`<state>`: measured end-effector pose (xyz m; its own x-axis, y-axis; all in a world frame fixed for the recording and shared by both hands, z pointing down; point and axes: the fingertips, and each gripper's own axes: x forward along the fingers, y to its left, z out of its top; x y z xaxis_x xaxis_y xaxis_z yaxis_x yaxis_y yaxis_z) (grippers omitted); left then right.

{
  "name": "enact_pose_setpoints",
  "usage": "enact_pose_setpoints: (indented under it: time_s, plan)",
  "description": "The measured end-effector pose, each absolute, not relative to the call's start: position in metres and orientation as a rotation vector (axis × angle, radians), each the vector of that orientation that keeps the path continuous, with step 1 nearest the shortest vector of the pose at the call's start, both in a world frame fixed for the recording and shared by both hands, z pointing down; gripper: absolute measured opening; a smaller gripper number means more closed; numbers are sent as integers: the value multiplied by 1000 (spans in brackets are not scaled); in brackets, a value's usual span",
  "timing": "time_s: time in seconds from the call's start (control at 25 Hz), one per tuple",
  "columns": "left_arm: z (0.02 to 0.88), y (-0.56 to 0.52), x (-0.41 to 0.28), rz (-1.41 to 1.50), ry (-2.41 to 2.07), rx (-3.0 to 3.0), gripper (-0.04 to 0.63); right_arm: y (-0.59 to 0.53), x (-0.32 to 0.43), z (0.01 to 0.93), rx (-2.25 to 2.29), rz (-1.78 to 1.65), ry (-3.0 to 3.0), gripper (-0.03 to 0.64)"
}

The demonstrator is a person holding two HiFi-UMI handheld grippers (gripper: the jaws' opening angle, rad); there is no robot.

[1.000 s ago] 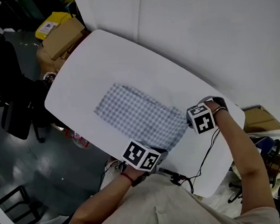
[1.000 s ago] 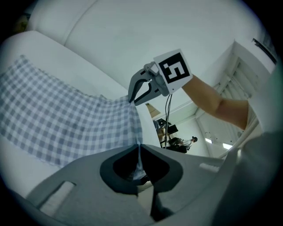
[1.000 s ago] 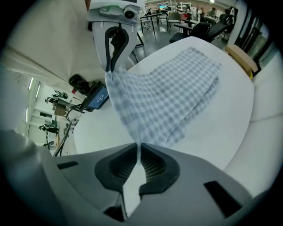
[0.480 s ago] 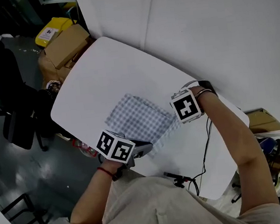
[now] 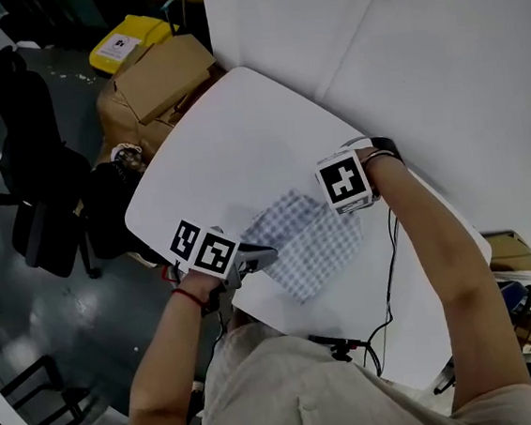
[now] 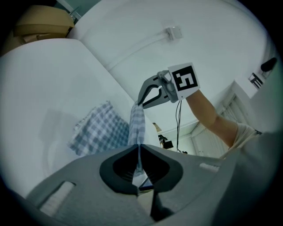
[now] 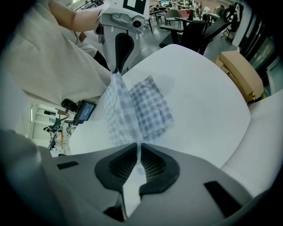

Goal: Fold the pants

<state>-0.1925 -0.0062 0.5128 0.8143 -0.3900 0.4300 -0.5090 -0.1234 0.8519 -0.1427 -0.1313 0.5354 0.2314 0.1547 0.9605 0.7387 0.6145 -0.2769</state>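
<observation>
pants (image 6: 95, 130) in jaws (head view: perhaps)

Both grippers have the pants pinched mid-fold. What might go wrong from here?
1. The left gripper and right gripper each pinch only a thin edge of the pants; either could slip free.
2. The pants lie close to the edge of the table nearest the person; a tug might drag them off.
</observation>
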Motion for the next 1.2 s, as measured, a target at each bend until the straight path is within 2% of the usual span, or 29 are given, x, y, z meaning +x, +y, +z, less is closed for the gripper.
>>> enact_pose_setpoints:
  time_s: [0.32, 0.68, 0.96, 1.2]
  plan:
    - [565, -21, -259, 161, -727, 1645, 23, -141, -201, 576, -843, -418, -1313, 38]
    - [592, -35, -289, 123, -728, 1570, 23, -154, -225, 604, -780, -358, -1409, 38]
    - [588, -34, -299, 129, -752, 1559, 24, -167, -241, 596, -666, -379, -1547, 81]
    - [565, -35, -317, 154, -879, 1633, 25, -189, -264, 556, -445, -440, -1818, 80]
